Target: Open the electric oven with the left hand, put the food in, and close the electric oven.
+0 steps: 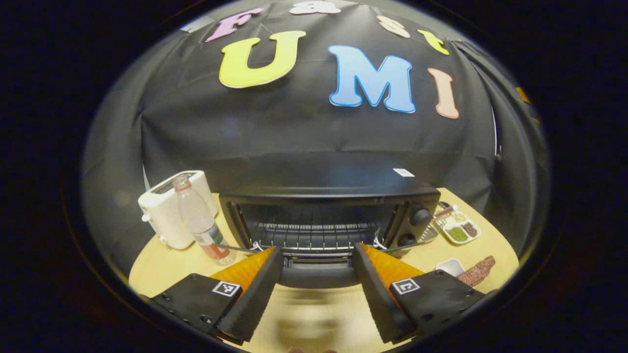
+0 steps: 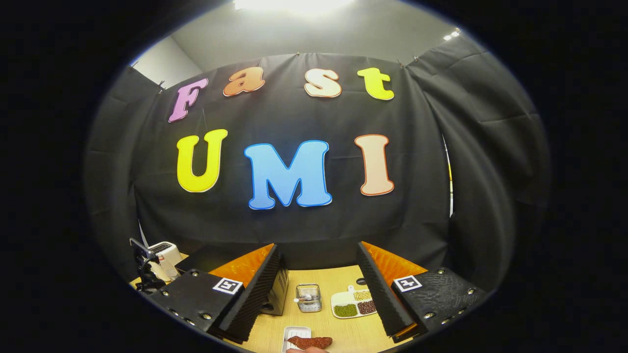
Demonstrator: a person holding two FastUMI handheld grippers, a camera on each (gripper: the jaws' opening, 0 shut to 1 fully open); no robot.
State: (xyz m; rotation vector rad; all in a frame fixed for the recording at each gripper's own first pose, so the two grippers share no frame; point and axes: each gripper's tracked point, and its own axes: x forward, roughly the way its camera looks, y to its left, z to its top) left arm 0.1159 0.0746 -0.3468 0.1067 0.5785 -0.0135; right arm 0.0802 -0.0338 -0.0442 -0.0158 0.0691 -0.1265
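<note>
While your left gripper (image 1: 318,255) hangs low in the left gripper view with its jaws spread wide and holding nothing, the electric oven (image 1: 328,215) sits just beyond its fingertips at frame centre, door down and wire rack (image 1: 314,230) exposed. The food, a reddish-brown strip of meat (image 1: 476,271), lies at lower right beside a small white tray (image 1: 451,266). At left stand a water bottle (image 1: 201,220) and a white toaster (image 1: 169,206). In the right gripper view, your right gripper (image 2: 316,255) is likewise wide and empty; the meat lies at the bottom edge, below a wire basket (image 2: 309,297) and a divided dish of beans (image 2: 354,304).
</note>
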